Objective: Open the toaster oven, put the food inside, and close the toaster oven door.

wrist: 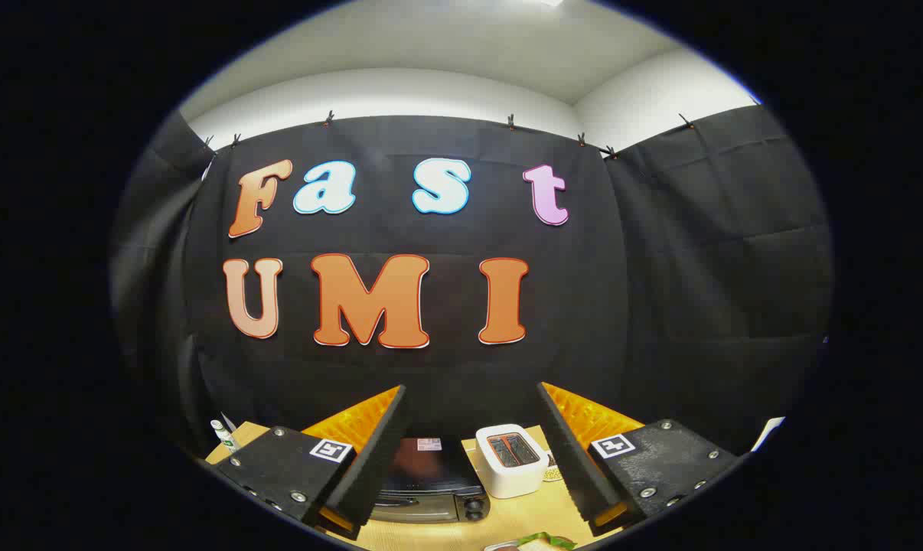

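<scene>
Gripper [473,451] held wide apart, nothing between fingers; black foam pads [381,451], orange ribbed backing. Toaster oven [429,482] boxy, black glossy top, silver front, dark knobs, sat between fingers toward 11 o'clock finger, door shut. White rounded two-slot toaster [511,459] just at oven's 3 o'clock. Food [542,542], green leaf on bread, at 6 o'clock on pale wood table [507,516]. Small bottle [223,435] at 9 o'clock.

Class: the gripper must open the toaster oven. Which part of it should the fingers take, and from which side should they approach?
Take the handle bar across the top of the toaster oven door, coming from the front and above. The oven sits low between and beyond the open gripper fingers, beside a white toaster; the handle appears to run horizontally, so probably one finger over it and one under.
</scene>
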### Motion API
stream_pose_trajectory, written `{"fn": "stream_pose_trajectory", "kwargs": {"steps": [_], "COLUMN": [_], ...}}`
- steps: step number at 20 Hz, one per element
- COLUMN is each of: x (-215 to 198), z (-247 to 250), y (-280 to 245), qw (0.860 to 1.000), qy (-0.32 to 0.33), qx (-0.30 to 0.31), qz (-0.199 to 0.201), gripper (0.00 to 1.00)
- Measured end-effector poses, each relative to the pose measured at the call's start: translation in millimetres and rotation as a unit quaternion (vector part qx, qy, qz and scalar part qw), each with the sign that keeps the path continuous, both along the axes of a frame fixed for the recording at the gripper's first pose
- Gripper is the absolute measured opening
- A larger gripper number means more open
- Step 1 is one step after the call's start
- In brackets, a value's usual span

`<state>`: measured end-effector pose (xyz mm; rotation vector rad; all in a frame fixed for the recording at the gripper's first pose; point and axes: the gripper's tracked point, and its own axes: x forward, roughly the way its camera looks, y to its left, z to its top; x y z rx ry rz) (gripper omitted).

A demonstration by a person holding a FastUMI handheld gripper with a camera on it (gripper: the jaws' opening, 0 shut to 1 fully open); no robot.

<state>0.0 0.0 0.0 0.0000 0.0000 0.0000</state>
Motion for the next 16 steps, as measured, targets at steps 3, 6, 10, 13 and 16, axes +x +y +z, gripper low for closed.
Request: {"fn": "stream_pose_trajectory", "kwargs": {"steps": [3, 6, 10, 13, 16], "x": [1, 1, 0, 0, 2], "z": [0, -2, -6, -11, -16], "y": [4, 5, 6, 6, 9], "qw": [1.0, 1.0, 1.0, 1.0, 1.0], "qy": [0.0, 0.002, 0.008, 0.015, 0.017], "qx": [0.004, 0.008, -0.002, -0.001, 0.002], "qz": [0.006, 0.005, 0.006, 0.003, 0.002], "gripper": [0.98, 0.98, 0.98, 0.98, 0.98]}}
